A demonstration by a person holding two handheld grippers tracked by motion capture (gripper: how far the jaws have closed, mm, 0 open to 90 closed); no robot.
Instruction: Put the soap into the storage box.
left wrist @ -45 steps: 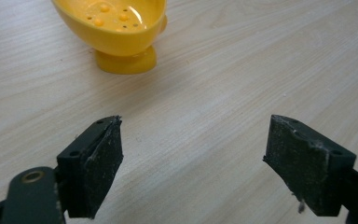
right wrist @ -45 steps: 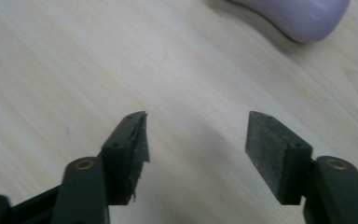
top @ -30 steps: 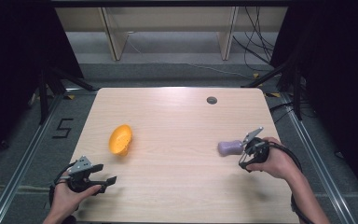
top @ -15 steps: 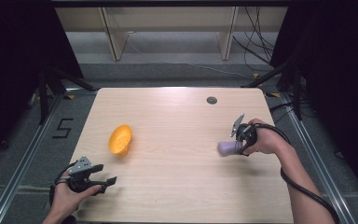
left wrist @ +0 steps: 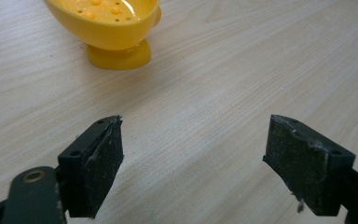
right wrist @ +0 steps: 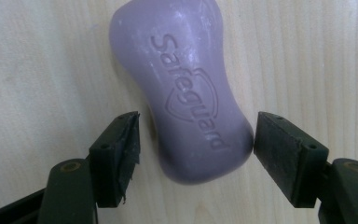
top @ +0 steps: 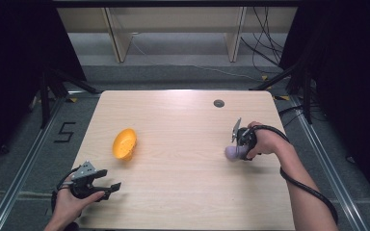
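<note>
Soap bar (right wrist: 186, 88), lilac and stamped with a brand name, lies flat on the wooden table (top: 183, 192) at its right side, with its near end between the two black jaws of the right gripper (right wrist: 196, 149). In the right gripper view its long axis runs away from the gripper and tilts a little to the left, so the jaws straddle the bar across its narrow width. The right pad sits at or almost at the bar's rounded corner; the left pad stands clear of it with a strip of bare wood between. Those jaws have just been opening and now stand wide, with the bar between them but not clamped.

Seen from the high view, the bar (top: 234, 152) is just left of the right gripper (top: 238, 144), which is by far the nearer tool. A squeeze would likely catch it across the short axis.

Well apart, left of centre, sits a yellow perforated soap dish (top: 125, 143). The left gripper (top: 110, 187) rests near the table's front left edge, its jaws wide and empty, pointed toward that dish (left wrist: 107, 28).
</note>
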